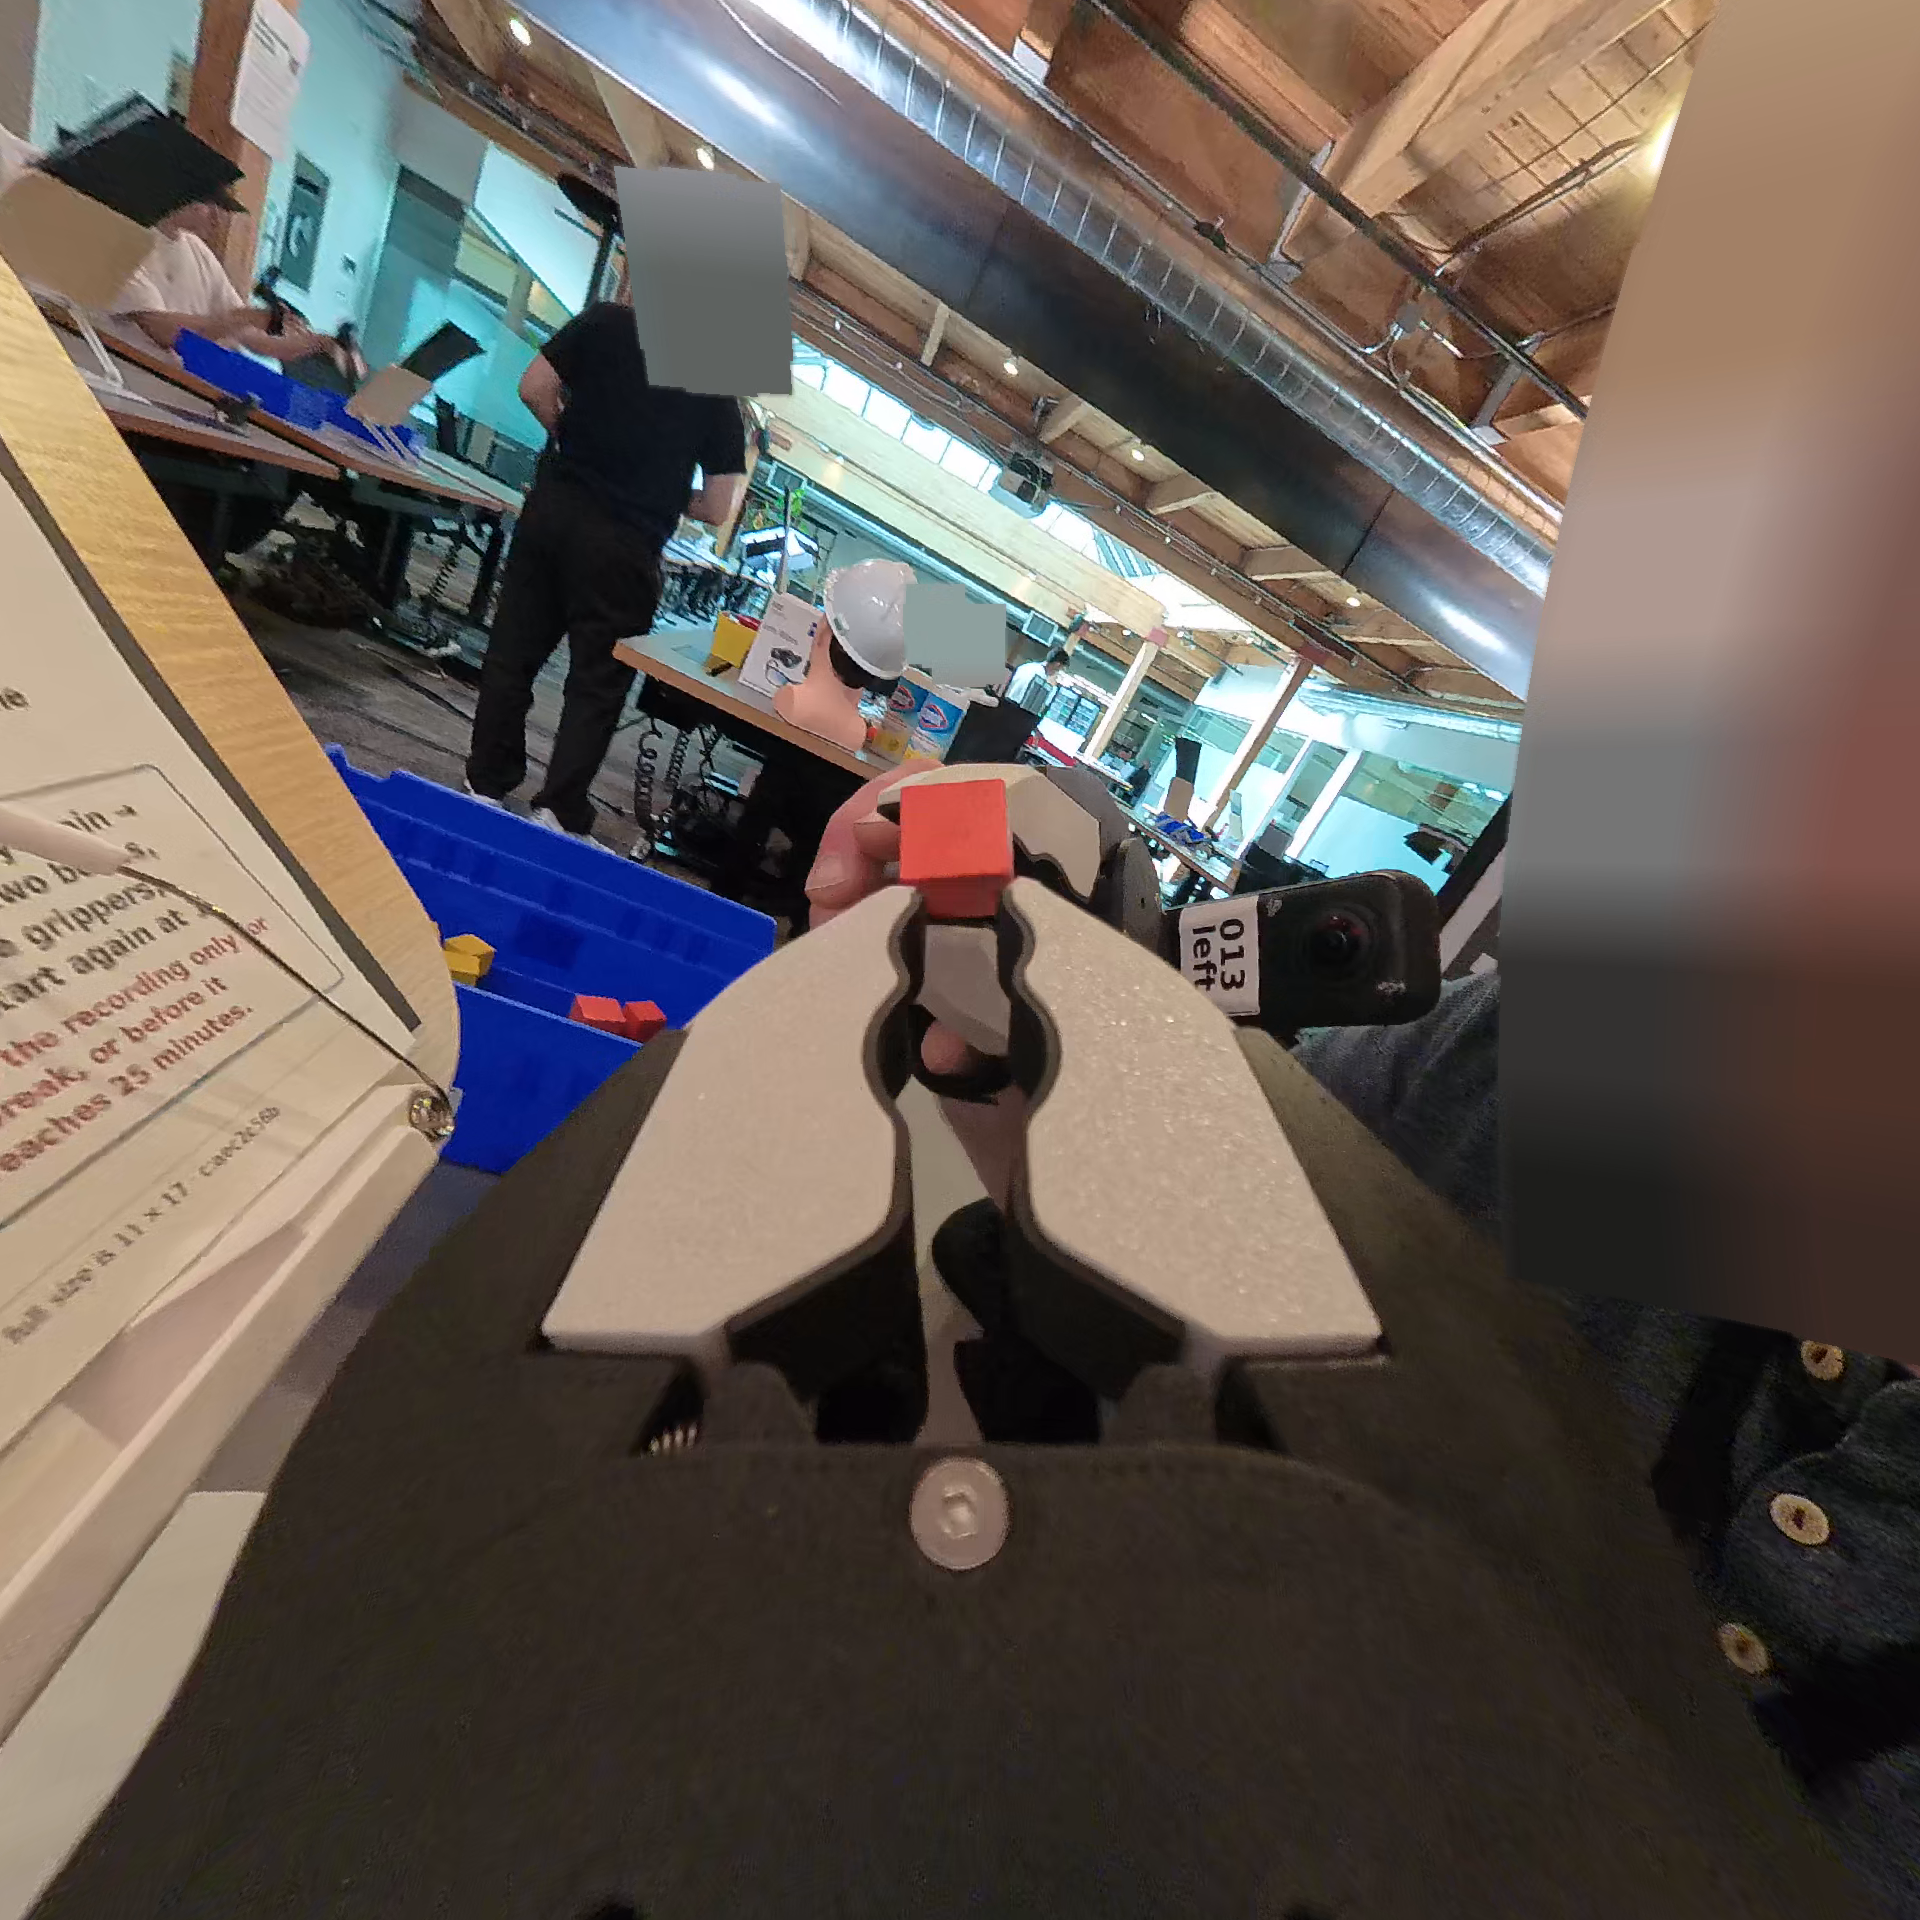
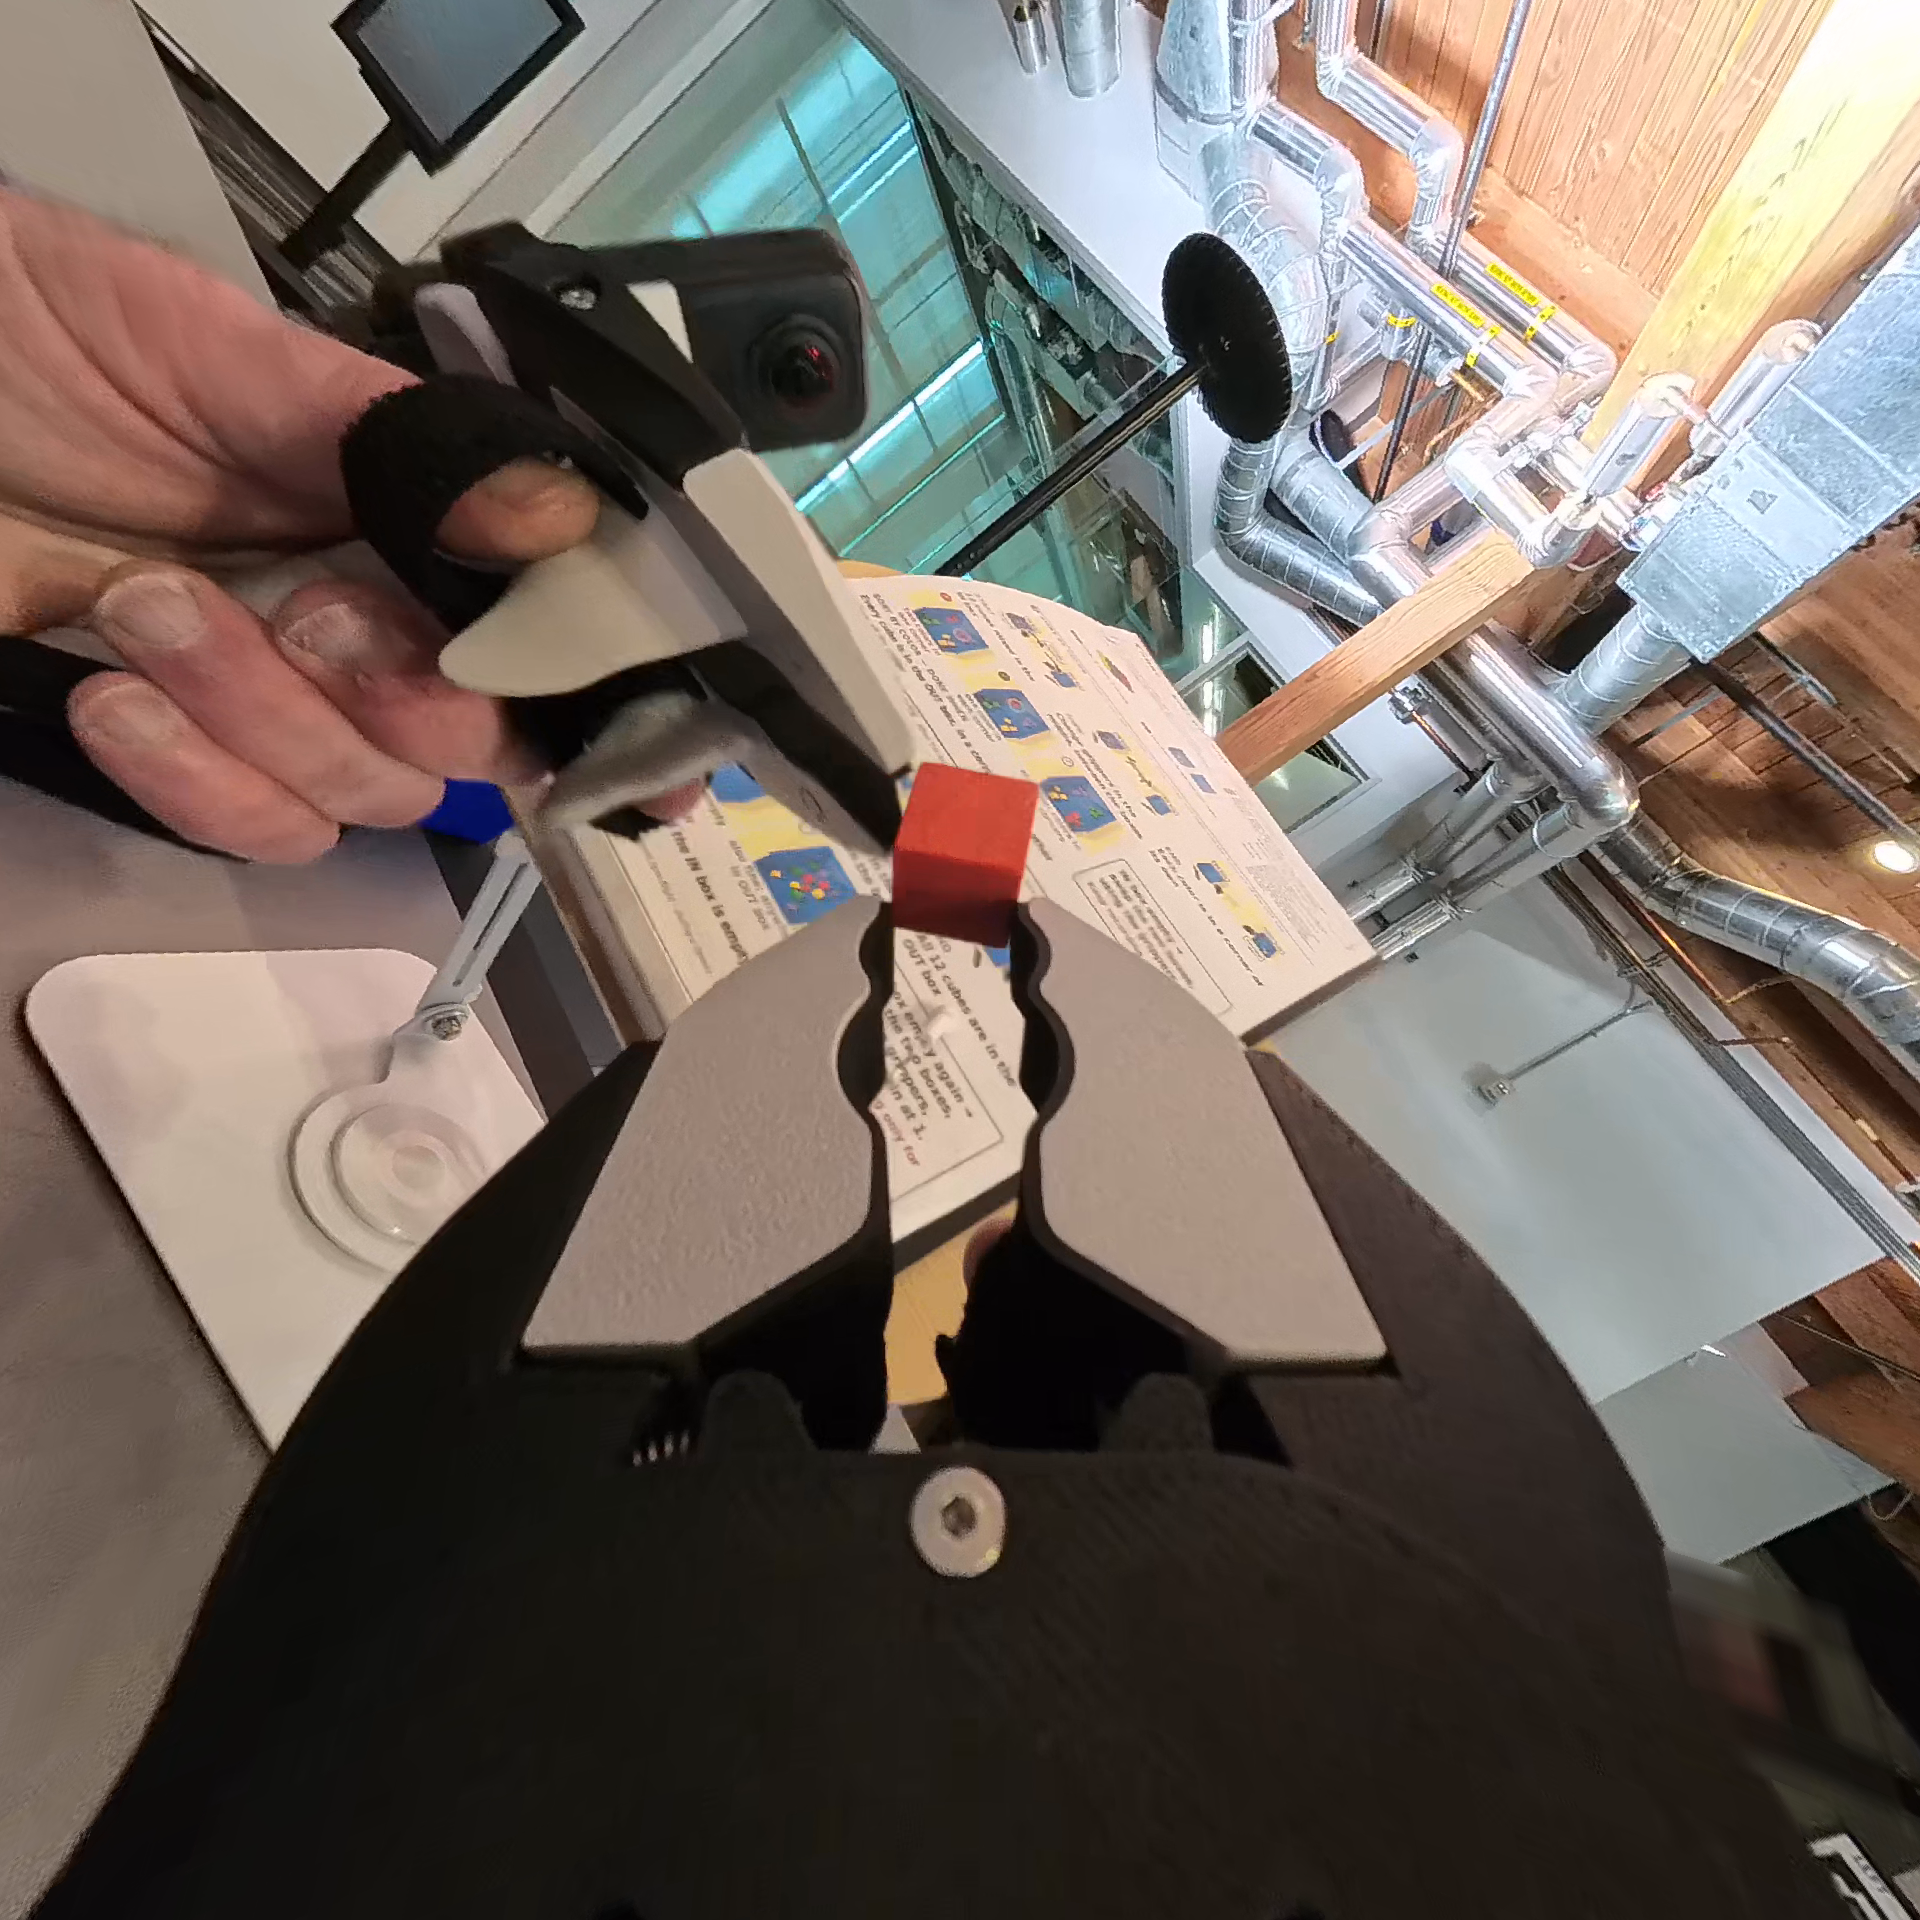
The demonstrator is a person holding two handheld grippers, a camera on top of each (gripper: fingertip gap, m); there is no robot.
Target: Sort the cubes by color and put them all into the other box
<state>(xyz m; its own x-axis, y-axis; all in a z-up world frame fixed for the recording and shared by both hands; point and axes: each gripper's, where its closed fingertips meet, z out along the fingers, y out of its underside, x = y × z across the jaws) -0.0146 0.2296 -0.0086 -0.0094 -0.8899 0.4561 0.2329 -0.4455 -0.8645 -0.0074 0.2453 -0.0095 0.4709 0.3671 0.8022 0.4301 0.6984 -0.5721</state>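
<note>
Both grippers meet in mid-air at a red cube (image 1: 954, 836), tips facing each other. My right gripper (image 2: 956, 920) is shut on the red cube (image 2: 966, 847), with both pads pressed on its lower sides. Its grey fingers (image 1: 1049, 821) show above and below the cube in the left wrist view. My left gripper (image 1: 961, 914) has its fingers a little apart, narrower than the cube, with the cube just beyond the tips. In the right wrist view the left gripper (image 2: 878, 805) is blurred and its tip lies against the cube's upper left edge, not around it.
A blue box (image 1: 582, 914) stands low on the left, with two red cubes (image 1: 618, 1016) in one compartment and yellow cubes (image 1: 468, 956) in another. An instruction board (image 2: 1143, 748) on a white base (image 2: 208, 1091) stands close behind. People stand at tables farther back.
</note>
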